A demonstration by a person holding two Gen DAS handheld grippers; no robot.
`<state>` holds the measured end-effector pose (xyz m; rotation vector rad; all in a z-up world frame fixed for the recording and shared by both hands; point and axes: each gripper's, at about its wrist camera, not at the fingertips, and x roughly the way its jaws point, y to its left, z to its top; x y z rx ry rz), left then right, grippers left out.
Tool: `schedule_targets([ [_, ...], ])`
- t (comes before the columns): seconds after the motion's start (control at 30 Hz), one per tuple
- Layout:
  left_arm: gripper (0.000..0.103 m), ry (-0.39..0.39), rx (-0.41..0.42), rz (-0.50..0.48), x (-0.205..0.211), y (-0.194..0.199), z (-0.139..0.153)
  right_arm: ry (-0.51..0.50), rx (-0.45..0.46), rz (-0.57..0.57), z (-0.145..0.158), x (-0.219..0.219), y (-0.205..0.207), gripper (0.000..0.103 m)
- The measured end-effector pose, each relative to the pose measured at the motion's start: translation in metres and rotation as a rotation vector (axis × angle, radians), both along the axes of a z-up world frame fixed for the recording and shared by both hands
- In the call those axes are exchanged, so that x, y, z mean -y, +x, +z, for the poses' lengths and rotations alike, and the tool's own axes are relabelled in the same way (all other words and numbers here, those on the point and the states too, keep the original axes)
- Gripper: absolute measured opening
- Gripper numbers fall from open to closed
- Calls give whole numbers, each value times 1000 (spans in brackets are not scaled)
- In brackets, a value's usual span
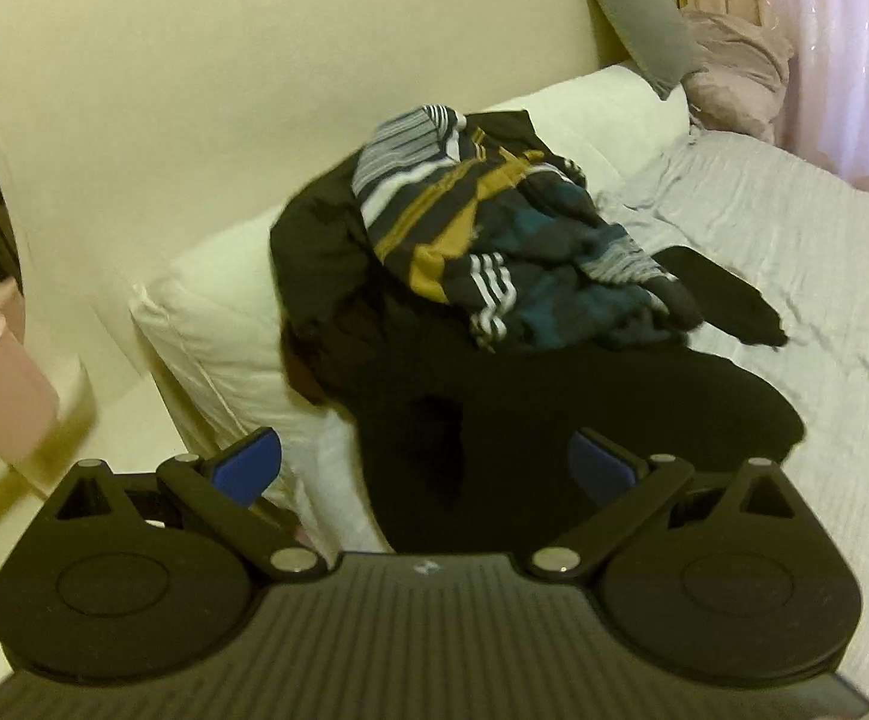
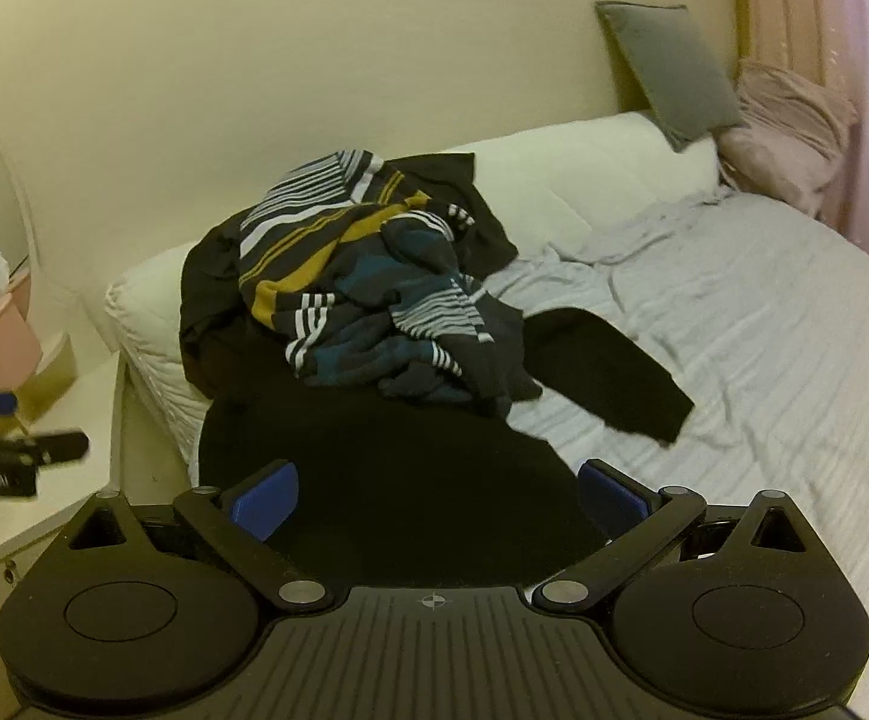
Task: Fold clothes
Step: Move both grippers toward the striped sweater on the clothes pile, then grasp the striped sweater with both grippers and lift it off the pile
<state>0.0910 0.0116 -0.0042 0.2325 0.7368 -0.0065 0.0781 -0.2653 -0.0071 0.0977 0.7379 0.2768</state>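
Note:
A heap of clothes lies on the bed against the white pillows. On top is a striped garment (image 1: pixel 494 240) in navy, mustard, teal and white; it also shows in the right wrist view (image 2: pixel 368 282). Under it lies a black garment (image 1: pixel 554 414) (image 2: pixel 386 480), with one black sleeve (image 2: pixel 608 372) stretched onto the sheet. My left gripper (image 1: pixel 425 468) is open and empty, just above the black garment's near edge. My right gripper (image 2: pixel 437 498) is open and empty over the same black garment. The left gripper shows at the right wrist view's left edge (image 2: pixel 8 450).
The bed has a wrinkled pale grey sheet (image 2: pixel 764 360) and long white pillows (image 2: pixel 584 174) along the cream wall. A grey cushion (image 2: pixel 674 72) and a pink bundle (image 2: pixel 794 138) sit at the far corner. A white nightstand (image 2: pixel 44 516) with a pink cup (image 2: pixel 2 342) stands left of the bed.

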Motion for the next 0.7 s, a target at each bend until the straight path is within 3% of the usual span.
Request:
schedule_targets([
  [0.17,101,65,5,-70,-9,58,4,-2,13,25,-2,-5,40,101],
  [0.2,101,71,4,-85,-11,74,3,-4,17,27,-3,-8,48,97],
  [0.23,101,74,4,-100,-13,91,0,-9,17,28,-6,-10,59,85],
  [0.27,101,76,2,-116,-15,108,-3,-17,14,26,-9,-13,69,81],
  [0.5,101,83,-27,-222,-28,245,-31,-59,-32,14,-42,-39,160,81],
  [0.7,95,88,-54,-245,-34,320,-64,-82,-76,43,-84,-62,244,81],
])
